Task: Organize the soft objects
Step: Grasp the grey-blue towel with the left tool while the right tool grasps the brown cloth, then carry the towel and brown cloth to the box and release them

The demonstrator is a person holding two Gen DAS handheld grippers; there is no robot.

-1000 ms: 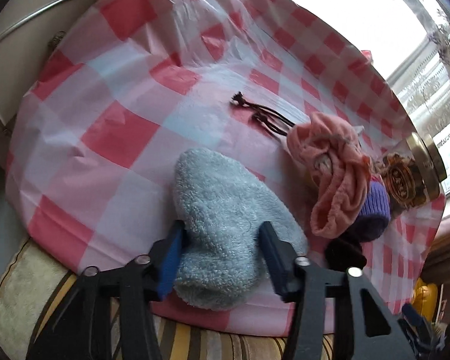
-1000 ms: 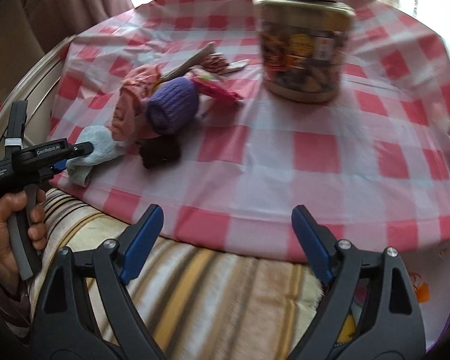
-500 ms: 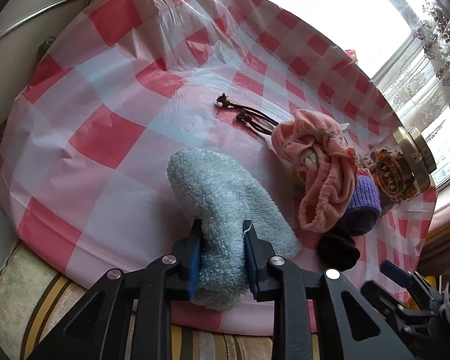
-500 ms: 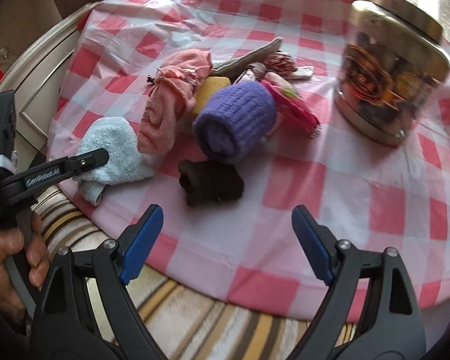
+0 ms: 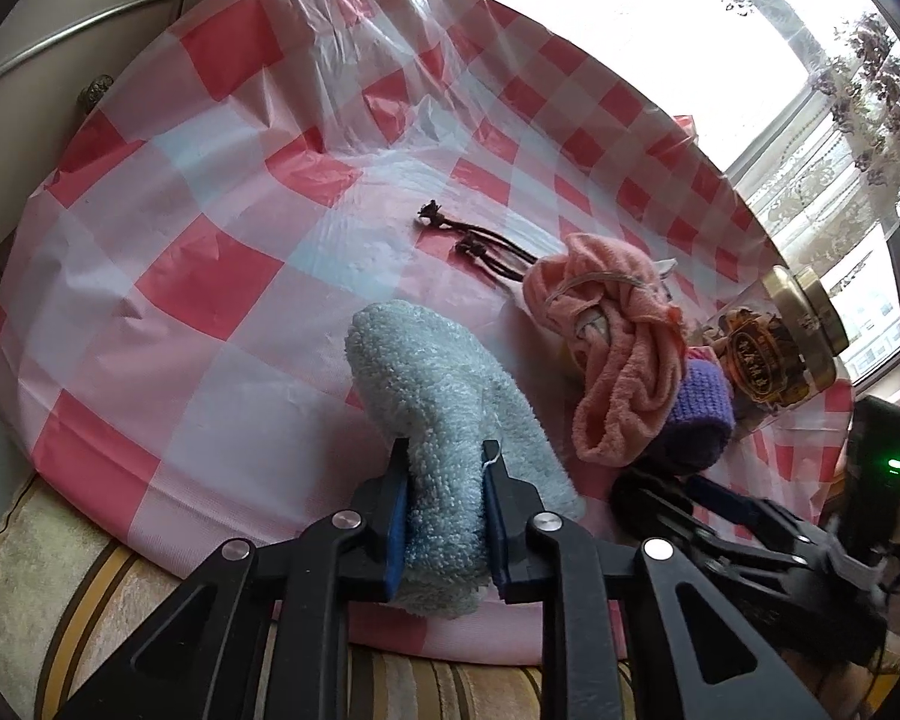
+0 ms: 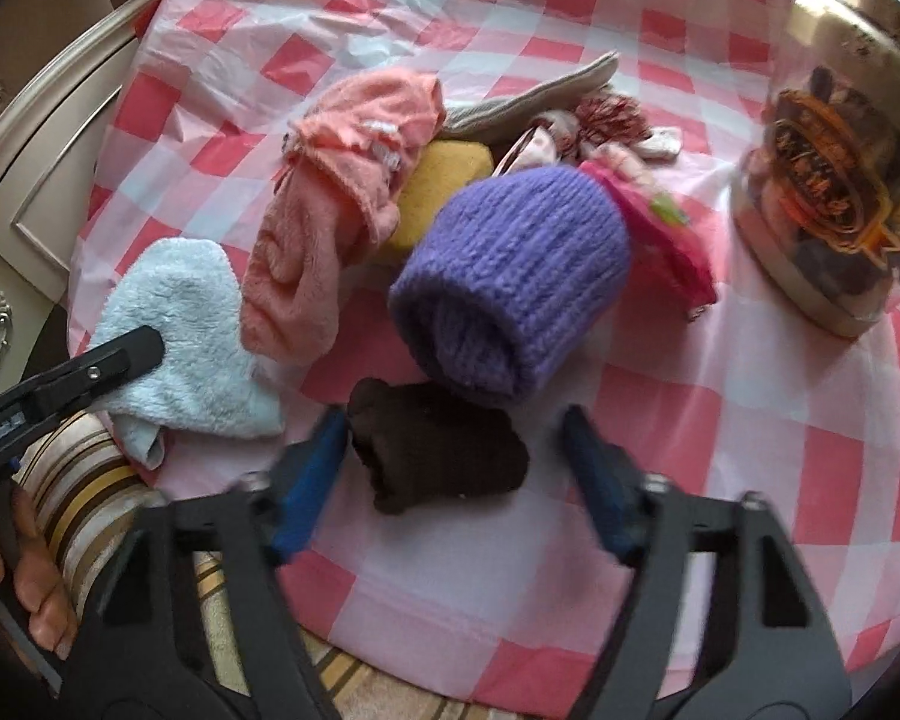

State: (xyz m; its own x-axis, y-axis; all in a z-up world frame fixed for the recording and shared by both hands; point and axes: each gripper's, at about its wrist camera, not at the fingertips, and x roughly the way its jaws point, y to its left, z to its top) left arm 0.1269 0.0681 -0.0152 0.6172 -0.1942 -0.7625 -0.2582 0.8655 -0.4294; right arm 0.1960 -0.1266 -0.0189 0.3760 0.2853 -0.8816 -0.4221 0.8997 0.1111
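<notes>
Left tool [image 5: 444, 501] level, clamped on blue sock [image 5: 450, 414].

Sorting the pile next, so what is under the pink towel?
A yellow sponge shows under the pink towel, beside the purple knit hat. A grey cloth pokes out behind. How far either reaches beneath is covered.
</notes>
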